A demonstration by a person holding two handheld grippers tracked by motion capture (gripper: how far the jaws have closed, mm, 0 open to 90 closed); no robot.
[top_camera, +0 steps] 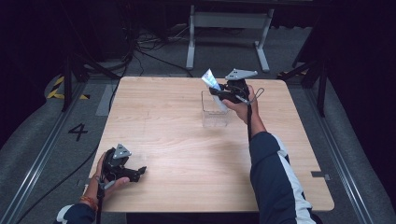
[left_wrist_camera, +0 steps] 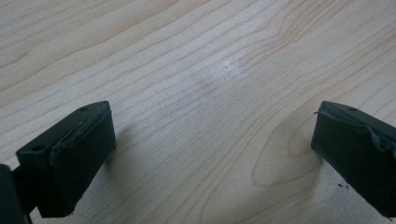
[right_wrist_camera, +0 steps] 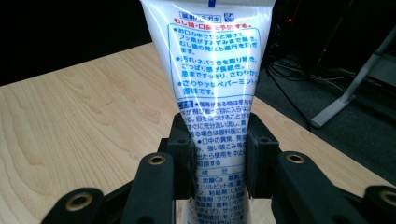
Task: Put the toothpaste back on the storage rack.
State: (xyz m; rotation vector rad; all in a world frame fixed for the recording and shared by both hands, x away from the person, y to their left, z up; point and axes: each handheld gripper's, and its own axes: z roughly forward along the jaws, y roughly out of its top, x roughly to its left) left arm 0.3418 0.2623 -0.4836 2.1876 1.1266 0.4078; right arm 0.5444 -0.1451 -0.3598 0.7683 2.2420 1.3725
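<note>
My right claw [right_wrist_camera: 218, 161] is clenched on a white tube [right_wrist_camera: 210, 65], its jaws pressing the printed sides low down; the tube rises to the top centre of the right gripper view. In the high view I see that claw [top_camera: 219, 93] upper centre of the frame, holding the tube [top_camera: 211, 80] tilted over a clear box [top_camera: 214, 114] that stands on the worktop [top_camera: 187, 149]. My left claw [top_camera: 138, 172] rests at the lower left, released, jaws wide apart over bare wood.
</note>
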